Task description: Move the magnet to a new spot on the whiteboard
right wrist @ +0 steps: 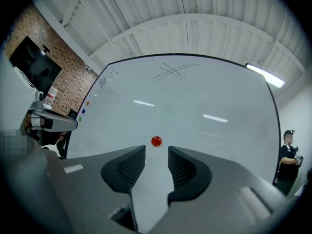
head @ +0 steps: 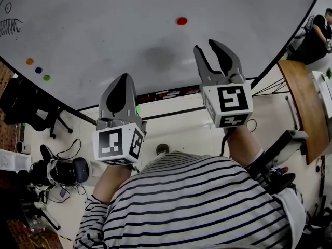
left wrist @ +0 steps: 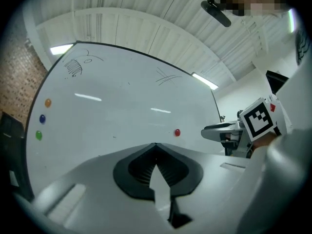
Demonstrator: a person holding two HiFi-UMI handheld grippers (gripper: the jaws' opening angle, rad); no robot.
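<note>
I see the red magnet [head: 181, 21] stuck on the whiteboard [head: 104, 30]. Three coloured dots [head: 38, 70] sit well to the left of the magnet, at the board's edge. My right claw [right wrist: 156, 152] points straight at the magnet, its jaws apart with nothing between them. It seems to stop short of the magnet, though depth is hard to read here. My left claw [left wrist: 156, 145] is pressed together and empty, down and left of the magnet.

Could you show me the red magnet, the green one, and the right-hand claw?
red magnet [head: 181, 21], head view, its centre.
green magnet [head: 46, 78], head view, its centre.
right gripper [head: 207, 47], head view, midway between its open fingertips.
</note>
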